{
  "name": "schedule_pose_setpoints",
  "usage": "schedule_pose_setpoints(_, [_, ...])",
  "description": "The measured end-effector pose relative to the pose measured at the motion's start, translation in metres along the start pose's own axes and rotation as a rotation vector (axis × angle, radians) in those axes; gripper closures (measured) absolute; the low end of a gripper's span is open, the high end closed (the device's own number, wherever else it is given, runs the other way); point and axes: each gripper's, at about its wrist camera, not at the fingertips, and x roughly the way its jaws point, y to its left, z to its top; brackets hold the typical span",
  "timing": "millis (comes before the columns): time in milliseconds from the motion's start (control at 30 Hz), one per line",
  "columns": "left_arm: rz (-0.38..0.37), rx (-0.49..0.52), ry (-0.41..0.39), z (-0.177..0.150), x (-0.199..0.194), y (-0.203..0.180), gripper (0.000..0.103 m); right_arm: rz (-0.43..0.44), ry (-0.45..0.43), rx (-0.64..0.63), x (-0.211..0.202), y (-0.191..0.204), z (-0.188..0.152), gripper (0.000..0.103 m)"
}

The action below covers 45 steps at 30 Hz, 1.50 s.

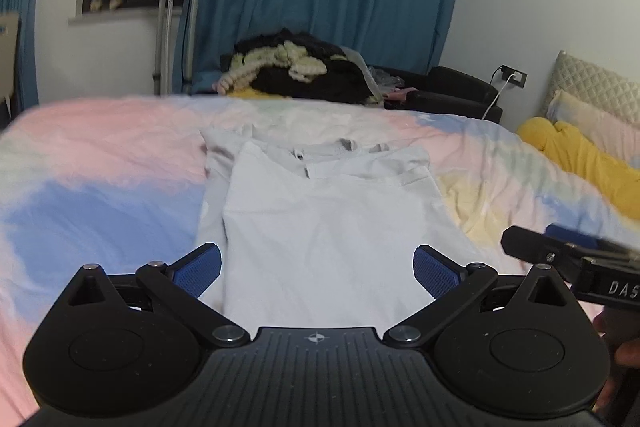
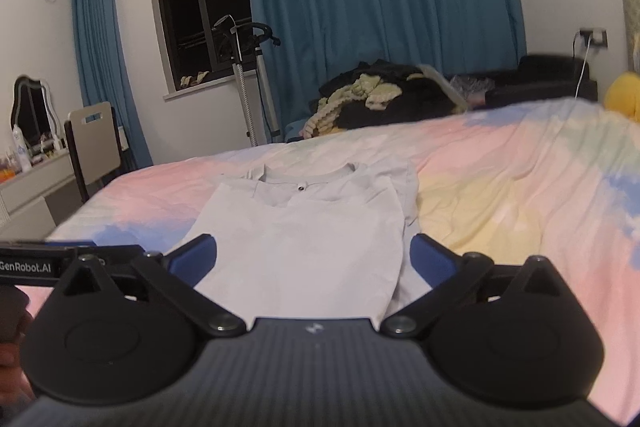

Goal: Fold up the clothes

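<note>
Currently mid-fold by the look of it: pale shirt (image 1: 320, 227) flat on the bed (image 1: 100, 163), both side edges turned in, forming a narrow strip. Collar at the far end, hem toward the cameras; long axis straight away. Left hand-held gripper (image 1: 317, 271) and right hand-held gripper (image 2: 313, 259) both wide open, empty, over the hem end. Probable next: pinch hem corners, lift evenly toward collar.
</note>
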Motion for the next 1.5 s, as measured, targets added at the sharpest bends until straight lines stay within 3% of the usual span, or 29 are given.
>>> schedule_pose_setpoints(200, [-0.107, -0.301, 0.120, -0.001, 0.005, 0.039, 0.000, 0.149, 0.150, 0.365, 0.008, -0.023, -0.010, 0.000])
schedule_pose_setpoints(433, [-0.139, -0.526, 0.250, -0.012, 0.017, 0.072, 0.000, 0.116, 0.259, 0.623, 0.018, -0.039, -0.033, 0.002])
schedule_pose_setpoints(633, [-0.184, -0.689, 0.343, -0.027, 0.039, 0.091, 0.003, 0.086, 0.352, 0.844, 0.027, -0.054, -0.053, 0.015])
schedule_pose_setpoints(733, [-0.171, -0.763, 0.385, -0.038, 0.050, 0.101, 0.005, 0.065, 0.360, 0.874, 0.033, -0.059, -0.057, 0.021])
schedule_pose_setpoints(867, [-0.170, -0.807, 0.384, -0.043, 0.060, 0.108, 0.005, 0.035, 0.348, 0.870, 0.043, -0.065, -0.058, 0.024])
schedule_pose_setpoints(967, [-0.156, -0.803, 0.367, -0.042, 0.067, 0.110, 0.013, 0.040, 0.304, 0.858, 0.051, -0.065, -0.056, 0.026])
schedule_pose_setpoints(1033, [-0.132, -0.799, 0.363, -0.041, 0.070, 0.110, 0.029, 0.041, 0.281, 0.846, 0.057, -0.068, -0.053, 0.035])
schedule_pose_setpoints(1067, [-0.124, -0.799, 0.356, -0.041, 0.070, 0.110, 0.034, 0.037, 0.275, 0.842, 0.059, -0.069, -0.052, 0.047])
schedule_pose_setpoints(1100, [-0.118, -0.798, 0.348, -0.040, 0.070, 0.111, 0.046, 0.032, 0.269, 0.837, 0.061, -0.070, -0.051, 0.063])
schedule_pose_setpoints(1133, [-0.112, -0.799, 0.341, -0.039, 0.070, 0.112, 0.060, 0.028, 0.263, 0.833, 0.063, -0.070, -0.050, 0.067])
schedule_pose_setpoints(1233, [-0.123, -0.807, 0.309, -0.036, 0.064, 0.112, 0.081, 0.015, 0.246, 0.819, 0.068, -0.073, -0.047, 0.078])
schedule_pose_setpoints(1500, [-0.213, -0.775, 0.114, -0.008, 0.002, 0.098, 0.092, 0.083, 0.110, 0.787, 0.017, -0.058, -0.007, 0.086])
